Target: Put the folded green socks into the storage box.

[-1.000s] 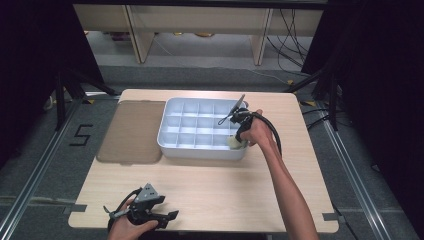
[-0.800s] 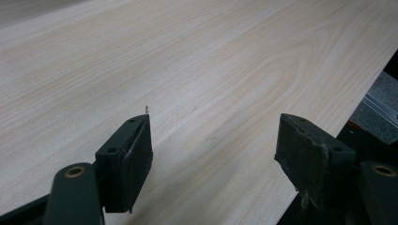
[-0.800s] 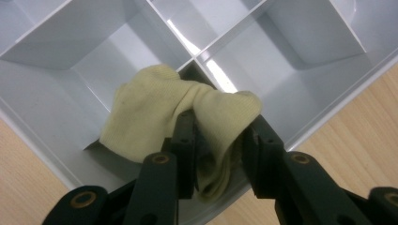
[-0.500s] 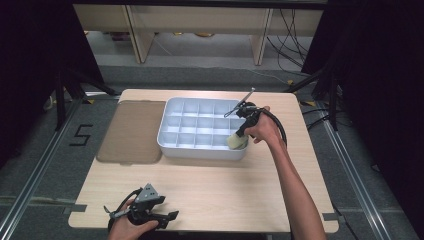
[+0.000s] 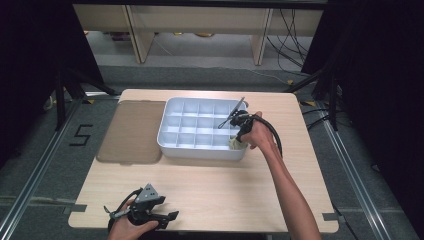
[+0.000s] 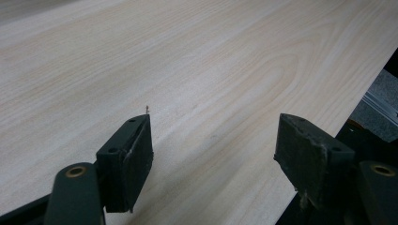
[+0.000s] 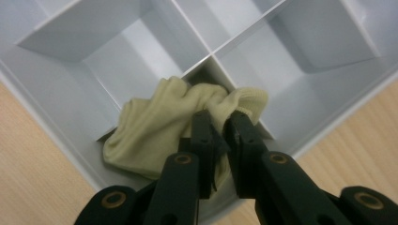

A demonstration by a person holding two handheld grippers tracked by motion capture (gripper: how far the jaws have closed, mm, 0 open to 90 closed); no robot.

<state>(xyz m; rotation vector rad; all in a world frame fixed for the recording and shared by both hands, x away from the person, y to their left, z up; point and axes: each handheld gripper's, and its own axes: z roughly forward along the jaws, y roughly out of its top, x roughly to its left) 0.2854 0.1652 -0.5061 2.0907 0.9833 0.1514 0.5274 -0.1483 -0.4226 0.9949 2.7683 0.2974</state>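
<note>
My right claw had just been closing, and its jaws stood nearly together, pinching a fold of the pale yellow cloth in the near right corner compartment of the white divided tray; since the earlier frame my hand had drawn slightly nearer along that corner; tray walls stood close on both sides of the claw, with bare worktop just outside; my left claw stood wide apart, holding nothing, above the worktop's near edge.
</note>
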